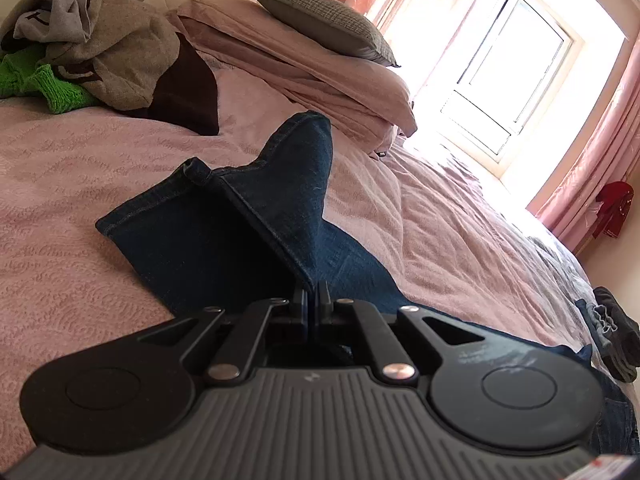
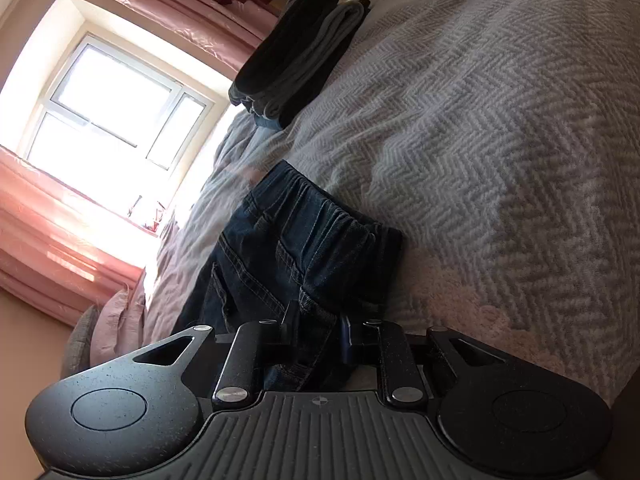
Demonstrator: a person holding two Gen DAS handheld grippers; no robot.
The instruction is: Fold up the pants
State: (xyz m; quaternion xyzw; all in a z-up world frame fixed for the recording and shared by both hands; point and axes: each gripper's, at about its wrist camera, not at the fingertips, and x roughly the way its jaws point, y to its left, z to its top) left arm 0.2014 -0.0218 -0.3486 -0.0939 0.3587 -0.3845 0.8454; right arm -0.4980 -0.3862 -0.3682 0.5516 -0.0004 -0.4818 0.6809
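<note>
On my left side, the left hand-held gripper (image 1: 311,288) has its jaws pressed together on a thin edge of the pants (image 1: 248,216), right at a seamed corner of dark denim. The cloth rises from that pinch as a tented ridge and falls away onto the bed (image 1: 80,184), with a hem lying flat beyond it. My worry here is how little fabric sits between the pads: it looks like one or two layers at a corner, and if I pull across the bed too briskly the denim's weight could drag it free and the fold would collapse.

Further along, the pile of unsorted clothes (image 1: 100,40) near the pillows (image 1: 320,52) sits well apart, so I judge no snag risk there.

On my right side, the right hand-held gripper (image 2: 316,324) pinches a thicker bunch of the jeans near the gathered waistband (image 2: 320,216), jaws held a little apart by the cloth. The bunch looks uneven, so layers could slip against each other and leave the waist crooked. If my two hands travel at different rates, the pants will twist between them. The folded stack (image 2: 296,60) lies well beyond, out of the way.
</note>
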